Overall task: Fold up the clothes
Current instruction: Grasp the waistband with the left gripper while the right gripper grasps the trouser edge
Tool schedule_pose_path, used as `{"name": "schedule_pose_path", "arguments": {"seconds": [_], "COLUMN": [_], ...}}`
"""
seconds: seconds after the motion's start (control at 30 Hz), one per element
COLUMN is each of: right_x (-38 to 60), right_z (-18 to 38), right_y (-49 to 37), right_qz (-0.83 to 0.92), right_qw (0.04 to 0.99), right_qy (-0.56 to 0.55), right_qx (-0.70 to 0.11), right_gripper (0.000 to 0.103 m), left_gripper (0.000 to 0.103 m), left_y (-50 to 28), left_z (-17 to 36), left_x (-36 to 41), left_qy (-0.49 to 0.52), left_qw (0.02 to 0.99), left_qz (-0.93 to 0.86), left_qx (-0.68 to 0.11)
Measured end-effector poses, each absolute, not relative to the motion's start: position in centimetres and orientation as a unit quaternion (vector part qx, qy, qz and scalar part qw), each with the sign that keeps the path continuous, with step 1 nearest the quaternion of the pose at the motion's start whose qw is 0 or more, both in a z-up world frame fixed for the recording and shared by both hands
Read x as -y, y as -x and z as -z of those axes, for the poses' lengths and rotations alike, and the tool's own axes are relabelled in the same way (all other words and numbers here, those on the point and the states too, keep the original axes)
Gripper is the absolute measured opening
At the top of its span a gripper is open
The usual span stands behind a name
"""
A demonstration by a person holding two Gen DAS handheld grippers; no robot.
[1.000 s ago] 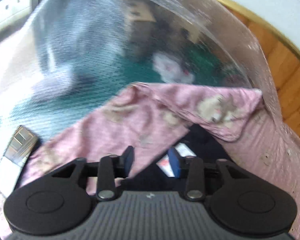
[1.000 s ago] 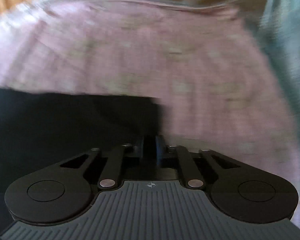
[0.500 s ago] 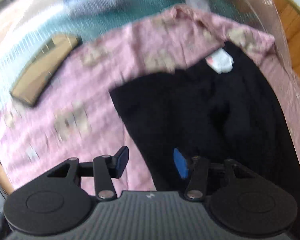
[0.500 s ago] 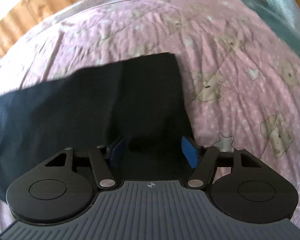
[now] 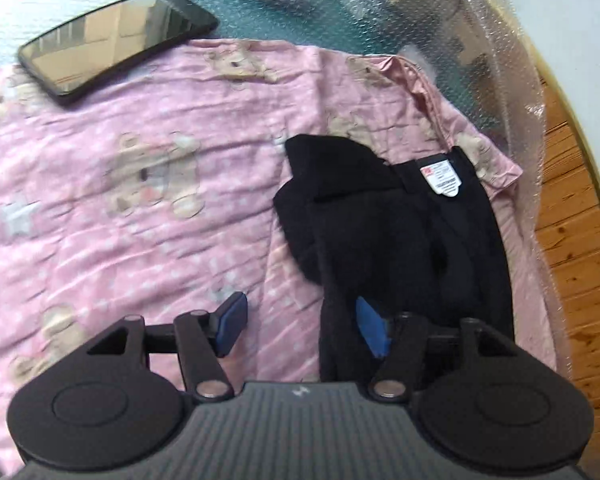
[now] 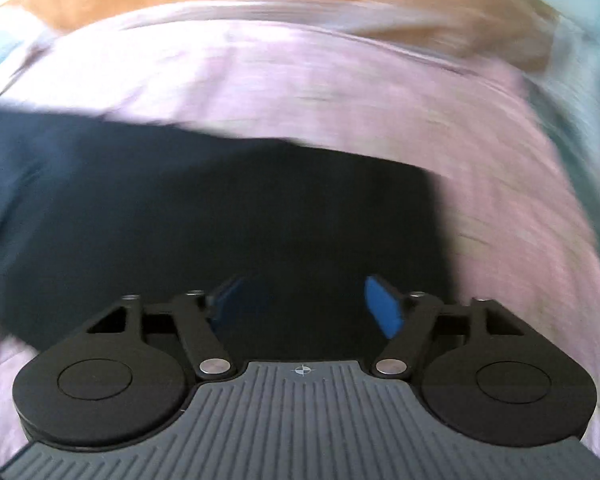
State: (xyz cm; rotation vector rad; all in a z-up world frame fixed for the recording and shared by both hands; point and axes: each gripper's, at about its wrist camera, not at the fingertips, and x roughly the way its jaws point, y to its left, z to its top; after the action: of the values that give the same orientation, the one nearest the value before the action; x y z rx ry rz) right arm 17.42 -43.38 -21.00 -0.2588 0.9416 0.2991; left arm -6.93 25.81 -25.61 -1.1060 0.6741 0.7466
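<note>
- Jaws of the left gripper (image 5: 300,330) stand well apart and hold nothing; one blue pad is over the pink cloth, the other over the near edge of the black garment (image 5: 400,236), which reads as a line-up to take that edge.
- Jaws of the right gripper (image 6: 304,306) are also spread wide and empty, both pads hanging over the dark fabric; this view is smeared by motion, so whether the pads touch the cloth I cannot tell.
- One black garment lies on the right part of the pink teddy-bear sheet (image 5: 140,208), running away from the left gripper toward the far right corner. It is partly doubled: a rounded flap sits bunched on top at the far end, and one white label (image 5: 440,178) faces up beside it, which suggests an inside face is showing there.
- From the right wrist the garment (image 6: 220,216) shows one straight edge and a squared corner lying flat on the sheet.
- One sheet covers the worktop, probably as a clean surface to fold on; bubble wrap (image 5: 512,60) shows past its far edge.
- One dark phone (image 5: 116,42) rests face up at the sheet's far left, well apart from the garment.
</note>
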Motion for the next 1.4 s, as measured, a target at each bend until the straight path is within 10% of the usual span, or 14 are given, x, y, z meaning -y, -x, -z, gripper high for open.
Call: {"name": "schedule_pose_path", "arguments": {"seconds": [0.57,0.67,0.8,1.27,1.33,1.37,1.4], "right_x": [-1.7,-9.4,-15.4,-14.6,-14.5,-14.4,-14.3], "right_z": [18.6,19.9,21.1,21.5,21.9,22.1,22.2], "right_y": [-6.6,-5.3,-6.8,-18.0,-18.4,-18.6,-18.8], "right_qz": [-0.585,-0.626,-0.631,-0.541,-0.532,-0.528,-0.524], "right_qw": [0.700,0.660,0.649,0.641,0.637,0.635,0.634], "right_qy": [0.304,0.338,0.327,-0.017,-0.036,-0.044,-0.051], "right_qx": [-0.274,-0.242,-0.273,-0.545,-0.557,-0.562,-0.567], "right_gripper": [0.087,0.071,0.000,0.000,0.000,0.000,0.002], "left_gripper": [0.065,0.066,0.069,0.083,0.048,0.007,0.004], "left_y": [3.3,3.2,5.5,8.8,7.4,7.3,7.3], "left_z": [19.9,19.2,18.0,29.4,29.4,29.2,29.0], "left_x": [-27.0,-27.3,-28.0,-29.6,-30.2,-30.7,-31.3], "left_qy": [0.459,0.453,0.437,0.648,0.643,0.641,0.641], "left_qw": [0.809,0.815,0.828,0.731,0.741,0.743,0.743], "left_qz": [-0.258,-0.251,-0.260,-0.182,-0.161,-0.155,-0.149], "left_qx": [-0.261,-0.259,-0.235,-0.111,-0.106,-0.113,-0.122]}}
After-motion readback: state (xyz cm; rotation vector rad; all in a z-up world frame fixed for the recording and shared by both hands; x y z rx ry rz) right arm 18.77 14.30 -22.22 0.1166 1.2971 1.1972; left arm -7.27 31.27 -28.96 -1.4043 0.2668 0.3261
